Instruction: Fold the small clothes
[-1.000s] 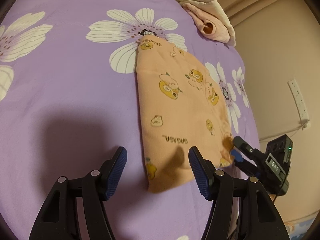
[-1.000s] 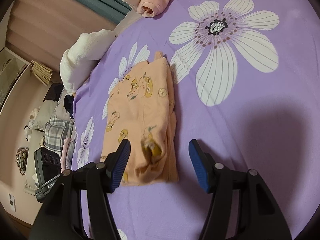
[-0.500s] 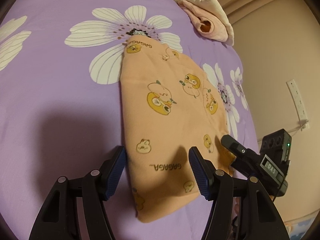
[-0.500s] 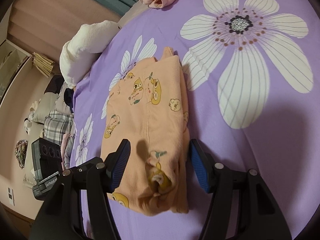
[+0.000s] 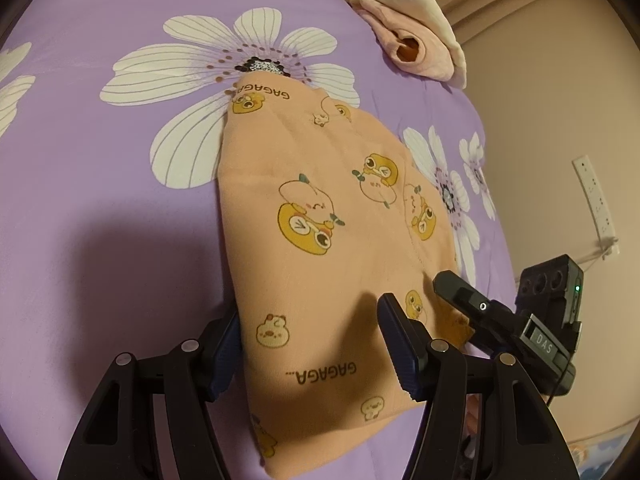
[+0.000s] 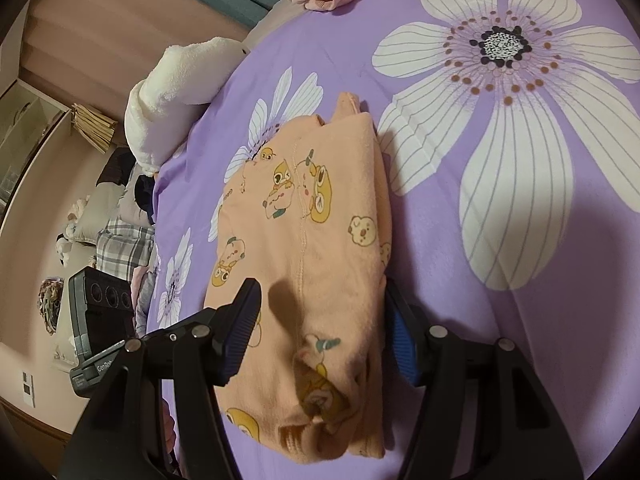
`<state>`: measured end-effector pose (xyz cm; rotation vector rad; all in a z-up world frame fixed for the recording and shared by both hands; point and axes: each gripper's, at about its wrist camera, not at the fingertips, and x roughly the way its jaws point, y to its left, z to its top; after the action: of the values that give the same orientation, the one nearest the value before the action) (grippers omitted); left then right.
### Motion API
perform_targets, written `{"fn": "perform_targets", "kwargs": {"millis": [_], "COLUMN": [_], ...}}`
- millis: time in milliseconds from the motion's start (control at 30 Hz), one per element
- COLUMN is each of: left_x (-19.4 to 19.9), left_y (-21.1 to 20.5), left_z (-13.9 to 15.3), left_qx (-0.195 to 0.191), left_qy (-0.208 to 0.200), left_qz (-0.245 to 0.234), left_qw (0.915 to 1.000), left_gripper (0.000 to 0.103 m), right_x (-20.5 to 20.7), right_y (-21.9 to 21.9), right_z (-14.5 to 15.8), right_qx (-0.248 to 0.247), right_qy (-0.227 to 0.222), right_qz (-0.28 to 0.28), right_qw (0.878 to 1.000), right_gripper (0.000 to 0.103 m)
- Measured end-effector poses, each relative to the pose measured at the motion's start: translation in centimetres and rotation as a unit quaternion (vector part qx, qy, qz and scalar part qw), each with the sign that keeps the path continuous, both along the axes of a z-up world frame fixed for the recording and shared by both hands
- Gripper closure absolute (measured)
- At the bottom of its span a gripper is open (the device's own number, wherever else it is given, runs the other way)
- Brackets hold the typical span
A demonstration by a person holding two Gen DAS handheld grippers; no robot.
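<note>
A folded peach garment (image 5: 320, 240) printed with yellow ducks lies flat on the purple flowered bedsheet (image 5: 100, 200). My left gripper (image 5: 310, 344) is open and straddles the garment's near end: one pad sits at the left folded edge, the other hovers over the cloth. My right gripper (image 6: 322, 332) is open too and straddles the opposite end (image 6: 312, 240), with its right pad partly hidden behind the thick folded edge. In the left wrist view a black finger (image 5: 464, 296) of the right gripper rests at the garment's right corner.
A rolled pink and cream bundle of clothes (image 5: 408, 44) lies at the far edge of the bed. A white fluffy towel (image 6: 172, 96) hangs over the bed's corner. Off the bed are a plaid heap (image 6: 124, 244) and a wall socket (image 5: 596, 200).
Both grippers have slid forward over the garment's two ends. The cloth that lay ahead of the fingers now sits between them. Neither jaw has changed its width.
</note>
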<state>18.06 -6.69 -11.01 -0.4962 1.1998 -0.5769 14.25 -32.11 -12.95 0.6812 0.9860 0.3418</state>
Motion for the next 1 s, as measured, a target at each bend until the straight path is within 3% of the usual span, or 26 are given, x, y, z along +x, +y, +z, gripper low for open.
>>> {"fn": "perform_targets", "kwargs": {"millis": [1000], "left_x": [0.44], "left_y": [-0.57], "left_z": [-0.05], "left_qx": [0.000], "left_qy": [0.001], "left_qz": [-0.002], "left_qw": [1.0000], "left_gripper": [0.040], "right_x": [0.79], "right_y": [0.61], "right_z": [0.00], "right_qx": [-0.005], "right_qy": [-0.006], "right_qz": [0.008], "right_qw": [1.000], "right_gripper": [0.042]}}
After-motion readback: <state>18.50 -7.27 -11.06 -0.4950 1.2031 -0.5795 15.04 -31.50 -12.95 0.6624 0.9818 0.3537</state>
